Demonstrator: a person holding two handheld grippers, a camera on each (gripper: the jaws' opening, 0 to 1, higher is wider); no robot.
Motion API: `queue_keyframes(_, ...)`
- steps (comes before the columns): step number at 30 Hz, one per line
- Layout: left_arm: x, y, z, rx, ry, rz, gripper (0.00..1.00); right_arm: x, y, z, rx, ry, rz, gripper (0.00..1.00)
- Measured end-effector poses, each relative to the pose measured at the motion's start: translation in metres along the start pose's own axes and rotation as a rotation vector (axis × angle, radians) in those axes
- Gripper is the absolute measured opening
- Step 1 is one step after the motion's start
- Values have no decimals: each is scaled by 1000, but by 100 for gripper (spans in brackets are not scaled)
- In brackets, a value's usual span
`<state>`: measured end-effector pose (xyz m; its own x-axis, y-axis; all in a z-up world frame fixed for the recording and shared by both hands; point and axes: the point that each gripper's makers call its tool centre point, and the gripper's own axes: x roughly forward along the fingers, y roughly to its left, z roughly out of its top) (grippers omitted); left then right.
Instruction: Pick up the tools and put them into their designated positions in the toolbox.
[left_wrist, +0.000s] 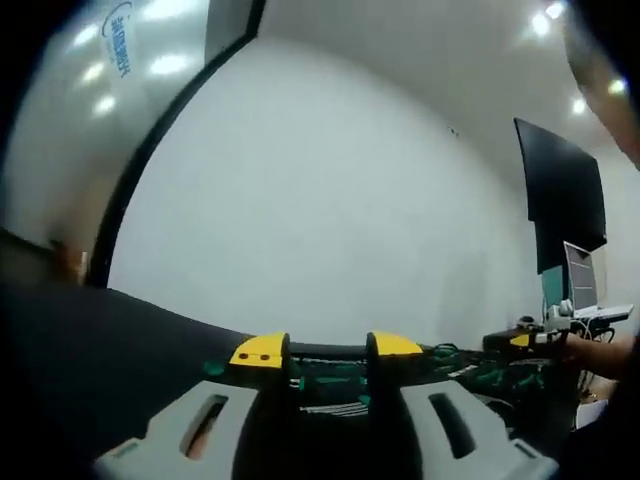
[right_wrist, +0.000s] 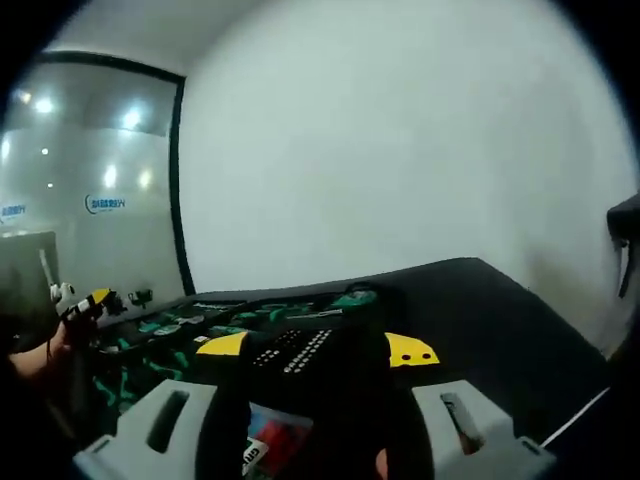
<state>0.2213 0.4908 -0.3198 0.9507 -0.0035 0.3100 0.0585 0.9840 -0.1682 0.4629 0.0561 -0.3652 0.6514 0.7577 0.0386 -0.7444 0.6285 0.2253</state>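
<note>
Broadly, a dark table runs under a plain white wall, and on it lies the open toolbox, its black tray showing green-handled tools and a block of sockets in their slots. Both views look low across that tray, so the work appears to be mid-way through filling it. The right gripper has its yellow-tipped fingers clamped on a dark, bulky tool with a red label; what kind of tool is hard to tell. The left gripper hangs over the tray with fingers apart, nothing between them. Next, judging by this, the held tool must be matched to its vacant recess and lowered in square.
</note>
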Motion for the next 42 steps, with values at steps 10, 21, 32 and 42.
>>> queue_keyframes(10, 5, -9, -15, 71, 63, -24, 27, 1, 8, -7, -30, 37, 11, 48)
queue_keyframes(21, 4, -5, -18, 62, 80, -22, 27, 4, -1, -7, -27, 50, 3, 48)
queue_keyframes(32, 7, -9, -21, 109, 92, -52, 27, 2, -1, -7, -46, 55, -2, 48)
queue_keyframes(42, 7, -11, -21, 110, 95, -47, 27, 2, 0, -9, -54, 59, -3, 48)
